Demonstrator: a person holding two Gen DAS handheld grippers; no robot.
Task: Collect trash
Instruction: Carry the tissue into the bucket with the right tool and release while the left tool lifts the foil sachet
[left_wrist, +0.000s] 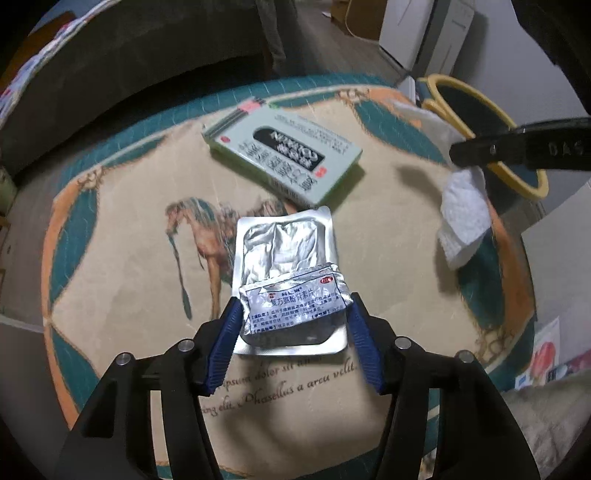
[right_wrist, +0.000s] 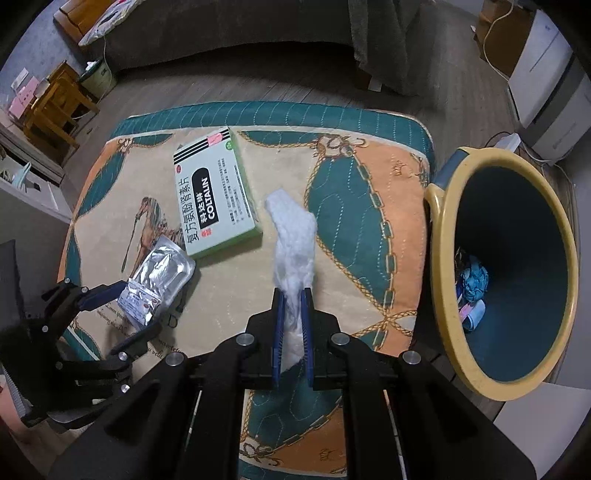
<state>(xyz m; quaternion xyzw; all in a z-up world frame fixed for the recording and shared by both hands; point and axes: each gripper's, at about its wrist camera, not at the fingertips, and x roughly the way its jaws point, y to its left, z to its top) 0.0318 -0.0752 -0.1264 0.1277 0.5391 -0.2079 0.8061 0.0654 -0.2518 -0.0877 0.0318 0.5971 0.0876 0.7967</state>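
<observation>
A silver foil blister pack (left_wrist: 284, 254) with a printed foil flap lies on a patterned cushion (left_wrist: 122, 229). My left gripper (left_wrist: 293, 314) is open, its blue fingers (left_wrist: 229, 332) on either side of the pack's near end; the pack also shows in the right wrist view (right_wrist: 159, 273). A green-and-white medicine box (left_wrist: 280, 155) lies beyond it, seen too in the right wrist view (right_wrist: 214, 195). My right gripper (right_wrist: 291, 295) is shut on a white crumpled tissue (right_wrist: 293, 236), held above the cushion. The tissue hangs at right in the left wrist view (left_wrist: 463, 218).
A yellow-rimmed teal bin (right_wrist: 443, 266) stands right of the cushion (right_wrist: 369, 206), with blue and pink trash (right_wrist: 472, 284) at its bottom. A dark sofa (right_wrist: 240, 26) lies behind. White appliances (right_wrist: 546, 77) stand at the far right; wooden furniture (right_wrist: 51, 103) is at the left.
</observation>
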